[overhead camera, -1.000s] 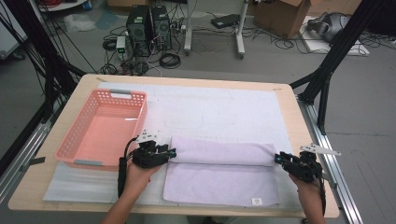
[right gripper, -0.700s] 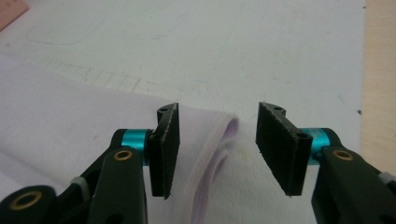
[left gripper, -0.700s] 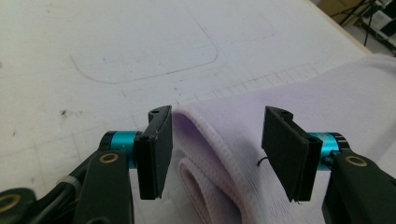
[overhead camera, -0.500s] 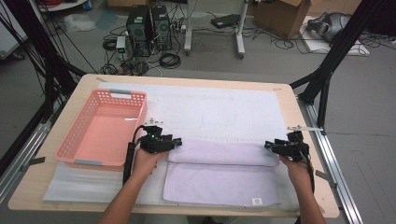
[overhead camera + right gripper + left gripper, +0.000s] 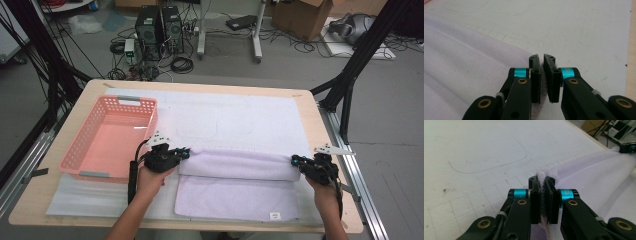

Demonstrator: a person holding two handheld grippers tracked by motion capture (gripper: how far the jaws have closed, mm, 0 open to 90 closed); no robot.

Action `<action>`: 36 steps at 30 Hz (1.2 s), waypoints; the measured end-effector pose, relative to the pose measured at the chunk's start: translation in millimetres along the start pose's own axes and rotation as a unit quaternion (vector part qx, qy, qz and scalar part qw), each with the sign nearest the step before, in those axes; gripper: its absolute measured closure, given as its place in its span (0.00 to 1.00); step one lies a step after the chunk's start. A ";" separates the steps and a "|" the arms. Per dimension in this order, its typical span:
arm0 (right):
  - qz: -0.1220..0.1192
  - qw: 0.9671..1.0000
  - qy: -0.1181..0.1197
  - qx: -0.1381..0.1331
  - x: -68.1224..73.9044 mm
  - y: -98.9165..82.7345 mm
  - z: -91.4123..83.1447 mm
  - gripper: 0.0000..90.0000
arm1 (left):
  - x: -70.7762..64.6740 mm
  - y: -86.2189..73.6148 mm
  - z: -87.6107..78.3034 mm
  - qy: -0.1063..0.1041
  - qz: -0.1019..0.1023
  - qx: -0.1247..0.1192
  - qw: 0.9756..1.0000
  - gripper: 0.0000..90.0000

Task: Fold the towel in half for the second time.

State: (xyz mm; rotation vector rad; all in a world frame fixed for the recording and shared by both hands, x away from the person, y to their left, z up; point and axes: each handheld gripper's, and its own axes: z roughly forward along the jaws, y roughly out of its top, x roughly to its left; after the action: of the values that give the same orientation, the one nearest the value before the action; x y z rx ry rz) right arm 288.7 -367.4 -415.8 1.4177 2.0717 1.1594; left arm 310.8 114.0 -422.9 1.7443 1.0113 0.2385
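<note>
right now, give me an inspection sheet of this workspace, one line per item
surface: wooden table covered by a white padded mat with faint pen outlines
job's things: lilac towel lying flat, its far edge folded over toward the person
clutter: pink basket on the left of the mat, nothing seen inside
grippers: left gripper shut on the towel's left fold corner; right gripper shut on the right corner; both have just been closing with cloth between the jaws
cables: a black cable trails from the left gripper along the forearm; loose cables lie on the floor
surroundings: computer towers, cardboard box, black frame legs
</note>
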 end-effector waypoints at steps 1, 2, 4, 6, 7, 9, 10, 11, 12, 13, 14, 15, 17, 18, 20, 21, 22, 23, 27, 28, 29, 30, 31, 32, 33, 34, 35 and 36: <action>-0.003 1.000 0.001 -0.006 2.1 -1.7 -4.0 0.93 | -1.4 -2.5 -2.5 -0.004 -0.002 -0.004 1.000 0.94; -0.008 1.000 0.004 -0.011 3.4 -3.5 -7.5 0.93 | -2.9 -4.7 -5.2 -0.010 -0.001 -0.007 1.000 0.93; -0.012 1.000 0.005 -0.017 7.1 -7.7 -14.6 0.93 | -7.0 -8.6 -10.6 -0.013 0.012 -0.010 1.000 0.93; -0.014 1.000 0.009 -0.026 9.7 -12.9 -21.8 0.93 | -11.7 -12.6 -16.1 -0.019 0.021 -0.015 0.999 0.93; -0.015 0.999 0.012 -0.027 10.3 -15.3 -25.1 0.93 | -13.7 -14.4 -18.5 -0.021 0.025 -0.015 0.999 0.93; -0.015 0.999 0.016 -0.032 12.4 -20.0 -30.9 0.93 | -17.2 -17.7 -23.2 -0.025 0.029 -0.015 0.999 0.93; -0.016 0.999 0.018 -0.033 13.7 -22.3 -33.7 0.93 | -18.5 -19.7 -25.6 -0.028 0.027 -0.017 0.999 0.93; -0.017 0.999 0.019 -0.035 15.3 -24.3 -36.3 0.93 | -19.9 -22.5 -28.0 -0.029 0.026 -0.018 0.999 0.93; -0.018 0.999 0.020 -0.036 17.0 -26.6 -38.7 0.93 | -21.5 -25.6 -30.2 -0.030 0.025 -0.018 0.999 0.93; -0.019 0.999 0.021 -0.037 18.6 -29.3 -41.3 0.93 | -22.8 -28.6 -31.8 -0.032 0.026 -0.018 0.999 0.93; -0.017 0.999 0.022 -0.037 20.8 -32.1 -43.8 0.93 | -24.2 -31.4 -33.6 -0.030 0.027 -0.017 0.999 0.93; -0.022 0.999 0.021 -0.038 22.4 -34.8 -45.9 0.93 | -25.7 -34.1 -35.2 -0.032 0.025 -0.017 0.999 0.93; -0.024 0.999 0.022 -0.038 26.1 -40.0 -49.8 0.93 | -29.3 -39.0 -37.8 -0.030 0.027 -0.017 0.999 0.93; -0.025 0.999 0.022 -0.036 27.8 -42.3 -51.8 0.93 | -31.1 -41.6 -39.4 -0.029 0.029 -0.016 0.999 0.93; -0.027 0.999 0.023 -0.038 30.9 -46.7 -55.8 0.93 | -33.5 -45.3 -41.9 -0.026 0.032 -0.016 0.999 0.93; -0.025 0.999 0.024 -0.037 32.7 -49.2 -58.0 0.93 | -34.6 -47.5 -43.6 -0.027 0.030 -0.015 0.999 0.93; -0.028 0.999 0.026 -0.036 33.8 -51.9 -59.9 0.93 | -35.4 -49.6 -45.0 -0.026 0.029 -0.014 0.999 0.92; -0.028 0.999 0.027 -0.033 35.2 -54.5 -61.4 0.93 | -36.5 -51.7 -46.5 -0.027 0.026 -0.012 0.999 0.92; -0.032 0.999 0.031 -0.021 41.4 -64.8 -67.4 0.93 | -39.9 -58.4 -53.2 -0.029 0.015 -0.004 0.999 0.90; -0.033 0.999 0.033 -0.018 42.6 -67.0 -68.8 0.93 | -40.8 -60.1 -55.4 -0.028 0.011 -0.002 1.000 0.89; -0.032 0.999 0.032 -0.015 43.4 -69.0 -70.0 0.93 | -40.6 -61.6 -58.1 -0.026 0.010 -0.001 1.000 0.86; -0.029 0.999 0.035 -0.012 43.6 -70.8 -71.3 0.91 | -40.2 -63.1 -60.5 -0.025 0.002 0.000 1.000 0.80; -0.022 0.999 0.041 -0.005 43.3 -72.3 -72.0 0.85 | -39.2 -64.3 -62.8 -0.022 -0.007 0.000 1.000 0.71; -0.017 0.999 0.038 0.000 43.4 -72.9 -73.5 0.74 | -38.4 -65.4 -65.0 -0.021 -0.018 0.001 1.000 0.63; -0.015 1.000 0.026 -0.006 43.4 -73.2 -75.7 0.68 | -38.1 -66.3 -66.9 -0.020 -0.022 -0.001 1.000 0.61; -0.006 1.000 0.027 -0.015 42.9 -72.6 -78.8 0.66 | -38.8 -67.0 -68.0 -0.019 -0.026 -0.004 0.999 0.59; 0.004 0.999 0.026 -0.026 42.3 -71.7 -82.7 0.63 | -39.9 -67.5 -68.5 -0.021 -0.027 -0.002 0.999 0.58; 0.011 0.999 0.024 -0.037 42.0 -70.7 -85.6 0.61 | -41.9 -68.0 -67.8 -0.023 -0.025 0.001 0.999 0.58</action>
State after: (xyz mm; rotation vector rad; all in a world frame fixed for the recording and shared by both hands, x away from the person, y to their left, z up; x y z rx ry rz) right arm 170.4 -376.4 -415.5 1.3958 2.0272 1.2767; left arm 209.8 135.9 -439.7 1.7158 1.0200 0.1648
